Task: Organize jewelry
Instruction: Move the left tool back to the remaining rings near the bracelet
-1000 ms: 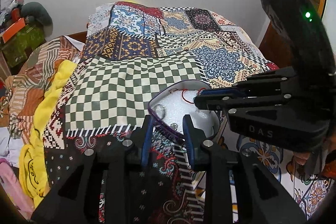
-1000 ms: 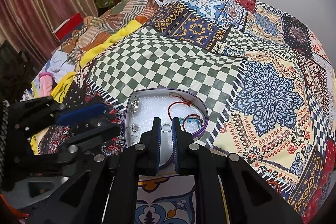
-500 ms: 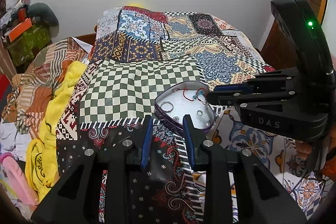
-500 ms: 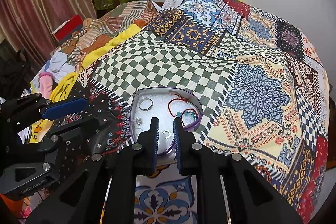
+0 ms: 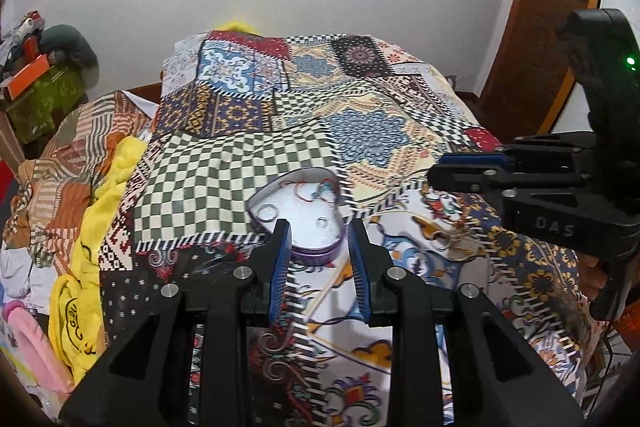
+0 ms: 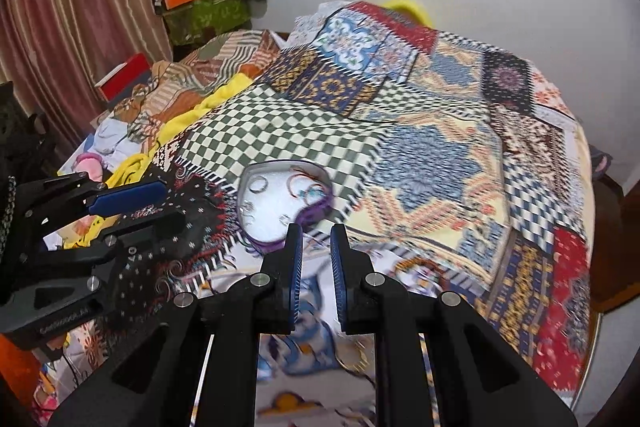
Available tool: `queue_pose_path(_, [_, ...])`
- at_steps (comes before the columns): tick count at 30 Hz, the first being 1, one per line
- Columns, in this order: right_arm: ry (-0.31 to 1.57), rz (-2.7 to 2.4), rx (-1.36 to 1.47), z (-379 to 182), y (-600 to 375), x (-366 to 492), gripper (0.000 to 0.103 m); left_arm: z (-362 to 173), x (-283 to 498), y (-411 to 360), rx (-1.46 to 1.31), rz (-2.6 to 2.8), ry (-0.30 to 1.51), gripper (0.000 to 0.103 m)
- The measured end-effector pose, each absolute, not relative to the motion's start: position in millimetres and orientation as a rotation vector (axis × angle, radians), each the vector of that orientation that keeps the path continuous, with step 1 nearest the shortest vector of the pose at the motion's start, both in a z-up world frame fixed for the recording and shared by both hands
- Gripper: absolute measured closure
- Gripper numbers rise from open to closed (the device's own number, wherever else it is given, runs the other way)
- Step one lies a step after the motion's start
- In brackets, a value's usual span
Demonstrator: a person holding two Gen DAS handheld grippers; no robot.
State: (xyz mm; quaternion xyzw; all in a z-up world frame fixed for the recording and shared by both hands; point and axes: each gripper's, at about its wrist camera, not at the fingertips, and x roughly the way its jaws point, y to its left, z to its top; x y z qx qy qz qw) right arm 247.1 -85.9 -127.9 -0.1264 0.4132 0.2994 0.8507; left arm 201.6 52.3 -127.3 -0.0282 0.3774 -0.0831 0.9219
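A heart-shaped purple-rimmed box (image 5: 304, 211) with a white lining lies on the patchwork bedspread (image 5: 280, 155). It holds rings, a red cord bracelet and a teal bead piece. It also shows in the right wrist view (image 6: 280, 203). My left gripper (image 5: 319, 231) is open and empty, just short of the box's near edge. My right gripper (image 6: 316, 235) is open with a narrow gap and empty, pulled back from the box. The right gripper shows in the left wrist view (image 5: 468, 171). The left gripper shows in the right wrist view (image 6: 132, 203).
Crumpled clothes and a yellow cloth (image 5: 104, 195) lie along the bed's left side. A green box with an orange one on top (image 6: 200, 7) stands at the back left. A wooden door frame (image 5: 552, 27) is at the right. A curtain (image 6: 72, 7) hangs at the left.
Both grippers have drawn back and up from the box, which now looks smaller and farther. The right gripper's jaws have opened a little. The left jaws have widened.
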Motion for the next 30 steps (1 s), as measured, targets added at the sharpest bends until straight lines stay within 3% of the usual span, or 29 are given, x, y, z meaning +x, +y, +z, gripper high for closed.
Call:
queue_pose_path(5, [0.836, 0.578, -0.234, -120.2, -121.7, 243.2, 0.063, -124.5, 204.1, 32.6, -0.058, -0.202, 0.782, 0.073])
queue_pose_path(30, [0.893, 0.513, -0.196, -161.5, -200.9, 226.9, 0.063, -182.6, 247.1, -57.4, -0.023, -0.382, 0.969, 0.071])
